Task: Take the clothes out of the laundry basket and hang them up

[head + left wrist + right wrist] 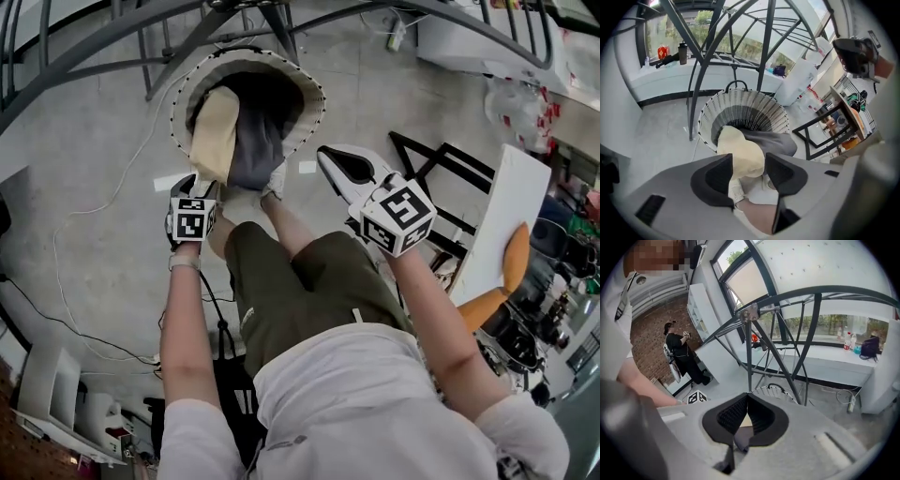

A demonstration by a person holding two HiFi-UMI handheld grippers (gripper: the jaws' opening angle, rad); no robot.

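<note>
A white woven laundry basket (305,84) stands on the floor below the drying rack. A cream garment (216,131) and a grey garment (255,150) hang over its near rim. My left gripper (204,186) hovers at the cream garment's lower end. In the left gripper view its jaws (749,161) stand open, the cream garment (740,147) showing in the gap just beyond the pads, not pinched. My right gripper (330,159) is beside the basket's right edge, shut and empty (747,404). The basket rim (771,391) peeks over its jaws.
Dark metal tubes of the drying rack (112,47) arch over the basket. A black frame (450,169) and a white board (511,216) stand at the right. Cables (75,244) lie on the floor at the left. A person in black (679,357) stands far off.
</note>
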